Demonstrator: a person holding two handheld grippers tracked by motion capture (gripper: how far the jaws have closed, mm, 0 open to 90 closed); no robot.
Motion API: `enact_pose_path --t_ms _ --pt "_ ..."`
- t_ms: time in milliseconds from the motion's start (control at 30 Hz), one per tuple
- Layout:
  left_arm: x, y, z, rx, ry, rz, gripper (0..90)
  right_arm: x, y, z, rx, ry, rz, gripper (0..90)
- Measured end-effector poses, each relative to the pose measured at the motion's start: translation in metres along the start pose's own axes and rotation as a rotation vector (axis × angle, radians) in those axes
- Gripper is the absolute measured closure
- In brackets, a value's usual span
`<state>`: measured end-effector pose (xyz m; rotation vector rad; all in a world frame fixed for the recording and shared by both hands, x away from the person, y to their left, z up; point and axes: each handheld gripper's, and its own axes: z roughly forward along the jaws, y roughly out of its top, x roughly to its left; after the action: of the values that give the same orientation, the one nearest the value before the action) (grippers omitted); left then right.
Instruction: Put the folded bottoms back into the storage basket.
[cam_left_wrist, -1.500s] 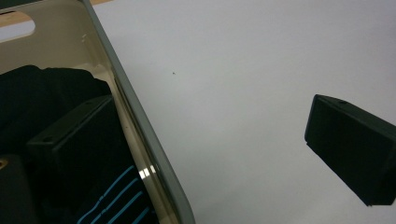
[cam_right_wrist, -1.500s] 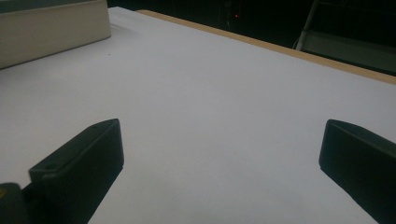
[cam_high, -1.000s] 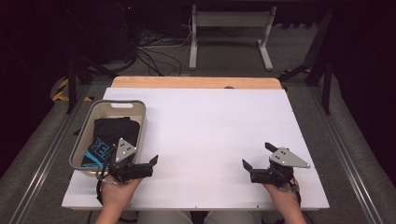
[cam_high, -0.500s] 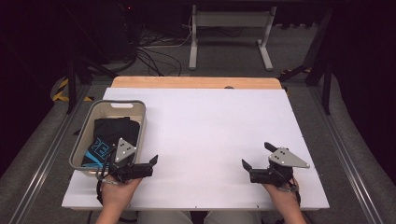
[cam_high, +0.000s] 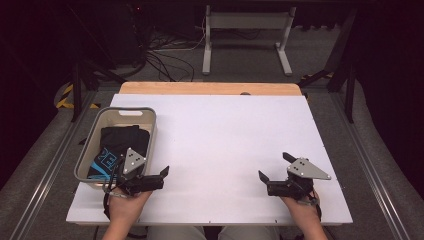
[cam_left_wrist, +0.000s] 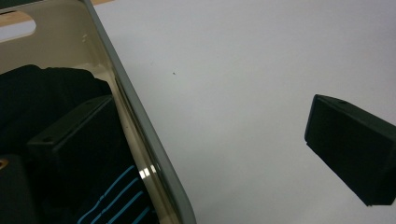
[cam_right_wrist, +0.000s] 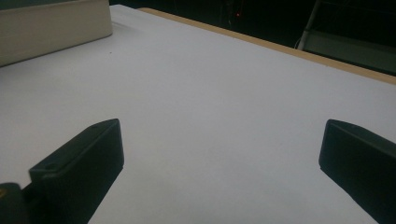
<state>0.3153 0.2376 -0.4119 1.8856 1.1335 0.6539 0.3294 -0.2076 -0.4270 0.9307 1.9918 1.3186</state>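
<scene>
Looks like a lab or recording studio setup, not anyone's home. White desk (cam_high: 225, 145) in a dark room, black walls all round, loose cables (cam_high: 165, 55) tangled on the grey floor (cam_high: 40, 165) behind it, plus a bare metal stand (cam_high: 247, 30) and rails down both sides.
</scene>
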Motion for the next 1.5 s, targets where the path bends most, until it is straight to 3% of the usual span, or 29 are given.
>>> enact_pose_path --t_ms 1500 --pt "0.0000 -0.0002 -0.0005 0.002 -0.004 0.007 4.3 -0.0002 0.0001 0.0013 0.004 0.004 -0.004 0.8"
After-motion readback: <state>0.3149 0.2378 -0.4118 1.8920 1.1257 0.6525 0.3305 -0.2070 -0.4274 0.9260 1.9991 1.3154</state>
